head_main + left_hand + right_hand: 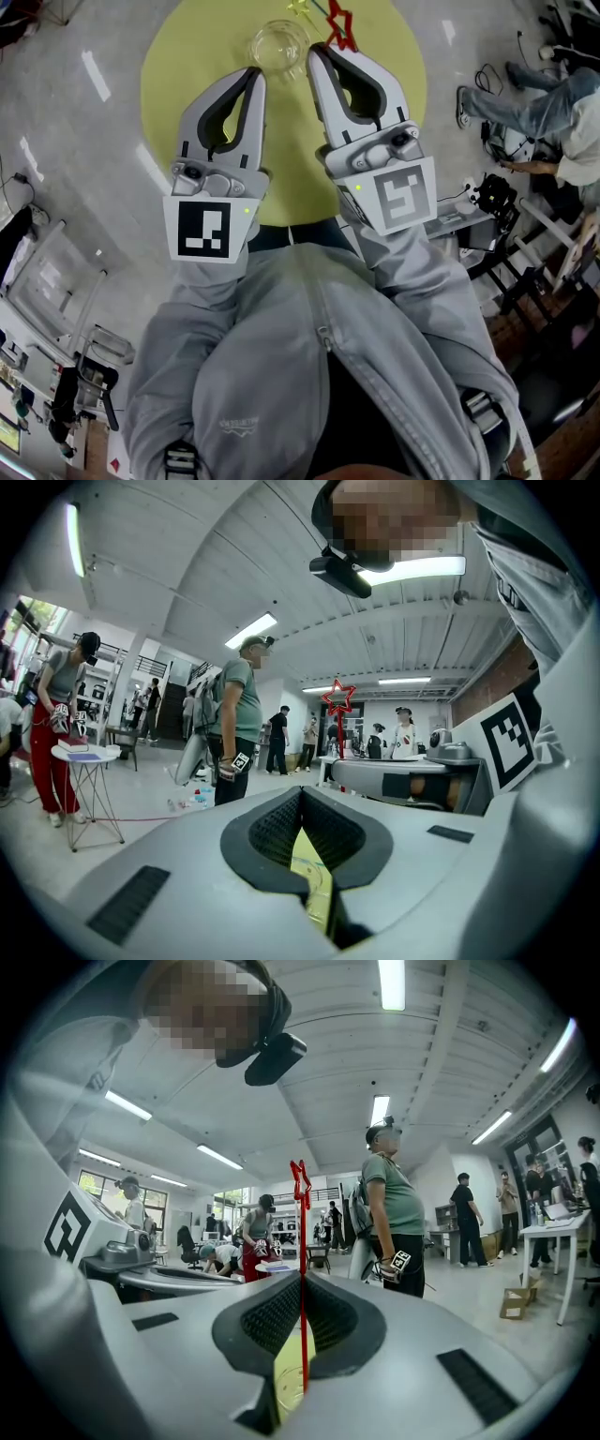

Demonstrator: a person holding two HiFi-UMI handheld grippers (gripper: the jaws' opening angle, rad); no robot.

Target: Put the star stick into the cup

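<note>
Pinching the star stick [339, 26] on its thin red stem, the right gripper [323, 49] has its fingers shut tight on it. The star pokes out past the tips at about 1 o'clock. The left gripper [253, 73] is also closed and holds nothing. The cup [278, 45] stands on the yellow table [187, 56] at roughly 9 o'clock from the right gripper's tips, close beside them, and at 1 o'clock from the left gripper's tips.

The stick looks very light, with a stiff, narrow stem that could swivel or slip in a pinch. The stem is the place to hold it, not the hollow star outline, which looks easier to bend. The clear cup seems light as well, so a knock from either gripper would likely slide or tip it.

Only the head view shows the cup plainly and how near the star is to its rim. The right gripper view shows what the head view hides: the stem runs straight up at 12 o'clock between the pads, with its tail lying back in the hollow behind them. The left gripper view shows the star face-on, above the right gripper's body, at about 1 o'clock.
</note>
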